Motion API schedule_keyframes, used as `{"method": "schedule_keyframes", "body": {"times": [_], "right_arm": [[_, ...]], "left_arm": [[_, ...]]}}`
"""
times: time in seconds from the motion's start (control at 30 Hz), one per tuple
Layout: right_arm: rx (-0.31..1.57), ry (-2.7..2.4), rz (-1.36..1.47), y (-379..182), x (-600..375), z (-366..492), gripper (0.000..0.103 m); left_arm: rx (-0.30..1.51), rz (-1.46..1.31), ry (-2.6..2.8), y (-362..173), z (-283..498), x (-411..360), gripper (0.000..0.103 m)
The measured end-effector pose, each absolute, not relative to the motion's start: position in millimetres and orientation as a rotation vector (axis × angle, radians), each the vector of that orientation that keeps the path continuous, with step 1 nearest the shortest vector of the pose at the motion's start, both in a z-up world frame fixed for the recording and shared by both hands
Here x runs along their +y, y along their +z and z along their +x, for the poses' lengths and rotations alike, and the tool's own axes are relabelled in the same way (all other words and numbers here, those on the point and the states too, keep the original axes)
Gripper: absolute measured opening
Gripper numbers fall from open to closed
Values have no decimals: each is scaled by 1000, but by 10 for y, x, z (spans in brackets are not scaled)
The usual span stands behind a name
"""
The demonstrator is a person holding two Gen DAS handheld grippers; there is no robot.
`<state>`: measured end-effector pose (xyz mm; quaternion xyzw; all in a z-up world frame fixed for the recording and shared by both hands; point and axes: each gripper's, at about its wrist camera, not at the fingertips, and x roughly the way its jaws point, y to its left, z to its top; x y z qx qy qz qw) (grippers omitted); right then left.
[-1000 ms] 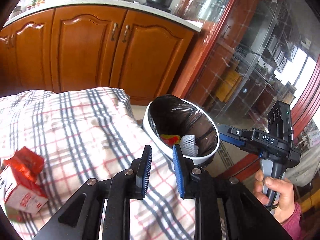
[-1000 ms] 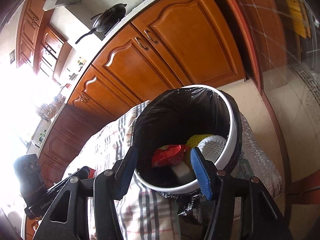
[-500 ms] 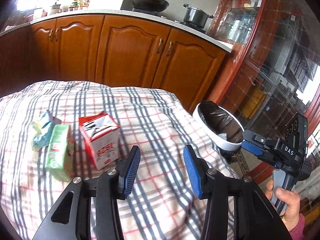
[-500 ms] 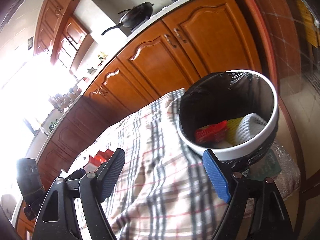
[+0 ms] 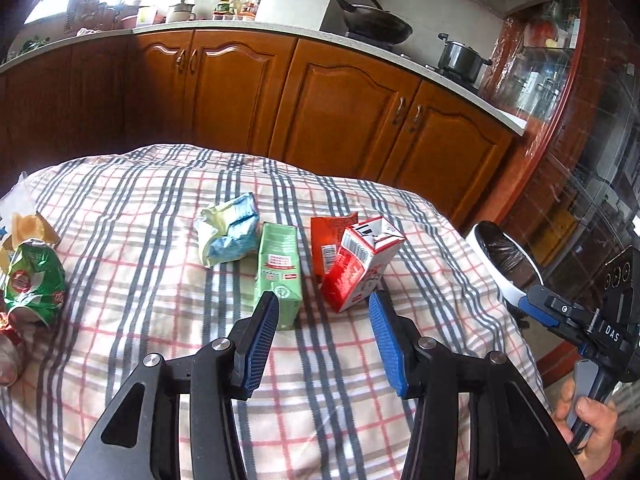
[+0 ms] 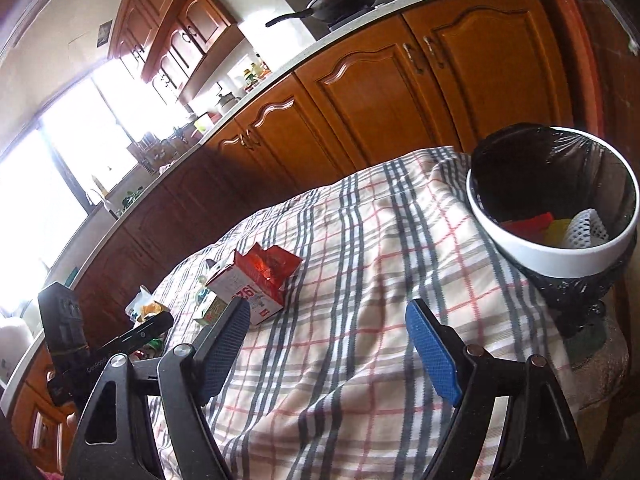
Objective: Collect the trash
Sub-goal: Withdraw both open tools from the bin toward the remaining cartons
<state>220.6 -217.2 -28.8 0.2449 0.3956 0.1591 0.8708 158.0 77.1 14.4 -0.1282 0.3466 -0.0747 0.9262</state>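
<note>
Left gripper [image 5: 322, 316] released, jaws just widened, nothing between; hovering over bare checked cloth [image 5: 160, 216] near red-and-white carton [image 5: 360, 264] and green carton [image 5: 278, 272]. Right gripper [image 6: 328, 332] released, empty. White bin [image 6: 560, 256] at cloth's edge, black-lined, holding red, yellow, white scraps.

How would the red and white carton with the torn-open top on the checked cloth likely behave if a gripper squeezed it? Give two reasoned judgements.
The red and white carton looks like thin card with its top torn open, so it would probably crush. It is probably empty and light, and may slide on the checked cloth.
</note>
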Motion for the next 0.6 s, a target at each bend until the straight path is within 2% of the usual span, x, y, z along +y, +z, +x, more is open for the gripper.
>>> {"method": "schedule_keyframes", "body": {"times": [0.6], "right_arm": [[782,526,334,-132,-1225,2524,82]], "left_arm": [[763,-270,-122,-73,1757,1117,51]]}}
